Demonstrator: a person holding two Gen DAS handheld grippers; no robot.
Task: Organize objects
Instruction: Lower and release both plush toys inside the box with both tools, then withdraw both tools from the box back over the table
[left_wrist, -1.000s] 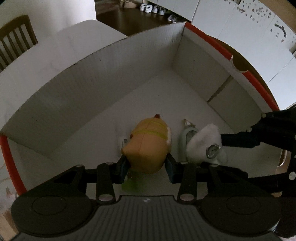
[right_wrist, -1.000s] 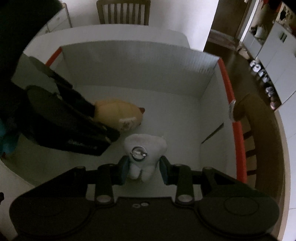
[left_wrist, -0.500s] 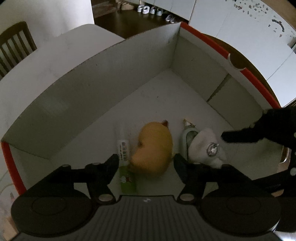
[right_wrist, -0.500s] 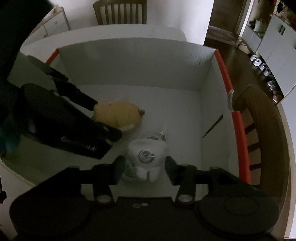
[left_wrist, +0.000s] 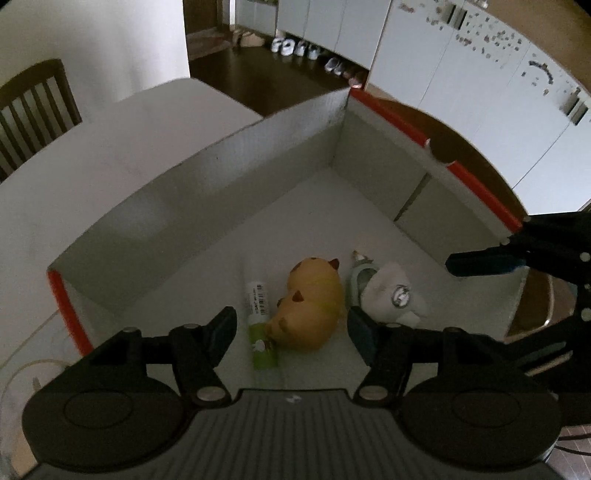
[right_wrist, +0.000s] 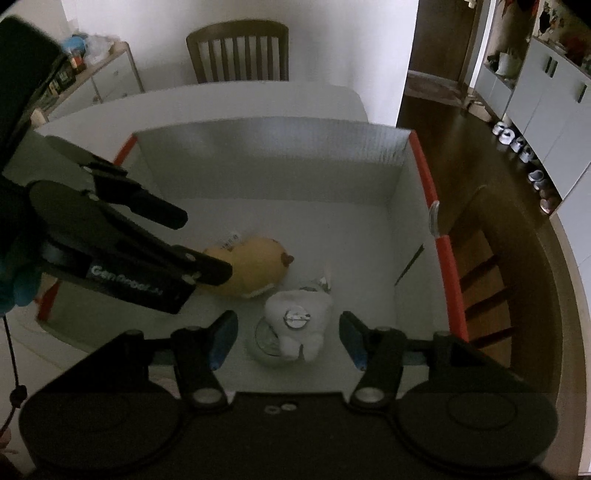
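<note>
In the left wrist view we see our left gripper (left_wrist: 291, 326) at six o'clock with its jaws spread apart and nothing pressed between them. Just past the fingertips, on the floor of the white cardboard box (left_wrist: 207, 173), lies the yellow plush toy (left_wrist: 312, 308), loose between the two fingers. A green and white tube (left_wrist: 259, 319) lies touching the plush at its nine o'clock side. At the plush's three o'clock we see the white tooth-shaped plush (left_wrist: 393, 295) with a round metal badge on it, resting partly over a grey-green packet (left_wrist: 359, 277). In the right wrist view our right gripper (right_wrist: 288, 338) also stands open, its fingers either side of the tooth plush without touching it. The box has red edges, and its far corner sits toward twelve o'clock. Beyond the box we see the white table (left_wrist: 110, 133), a wooden chair (left_wrist: 33, 107) at ten o'clock, and a row of shoes (left_wrist: 314, 57) along the far cabinets.
</note>
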